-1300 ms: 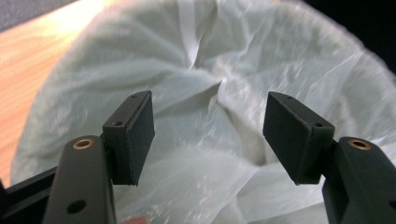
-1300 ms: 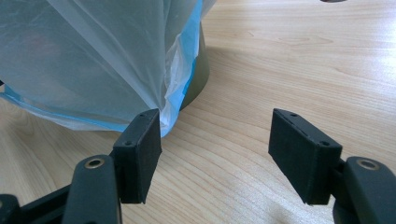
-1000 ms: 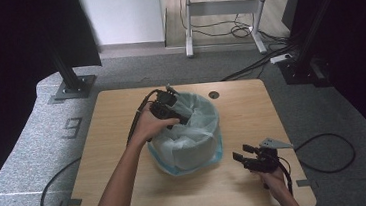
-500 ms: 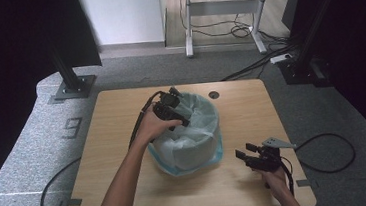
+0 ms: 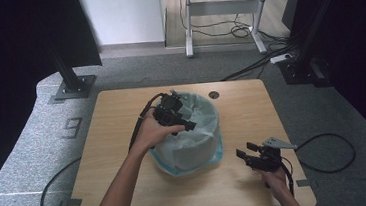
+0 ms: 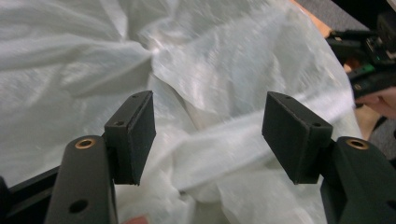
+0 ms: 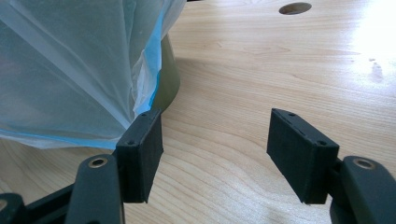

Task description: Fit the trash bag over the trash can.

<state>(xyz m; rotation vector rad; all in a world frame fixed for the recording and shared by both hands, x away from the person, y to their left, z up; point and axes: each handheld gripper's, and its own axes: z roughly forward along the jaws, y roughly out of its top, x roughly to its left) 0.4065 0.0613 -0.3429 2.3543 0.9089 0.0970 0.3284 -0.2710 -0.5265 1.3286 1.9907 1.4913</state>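
Black hand-held gripper (image 6: 208, 135) agape over bag liner (image 6: 224, 84)

High view: fixed cam above person's side, looks fwd + down on whole table (image 5: 128, 188), far off. Left gripper view: rides gripper, v. close, faces crumpled white bag liner (image 6: 224, 84); right gripper (image 6: 369, 70) at far edge. Right gripper view: low over tabletop, close, looks along wood toward cable hole (image 7: 294, 8), bin (image 7: 166, 79) at left. Shared by all: liner, table.
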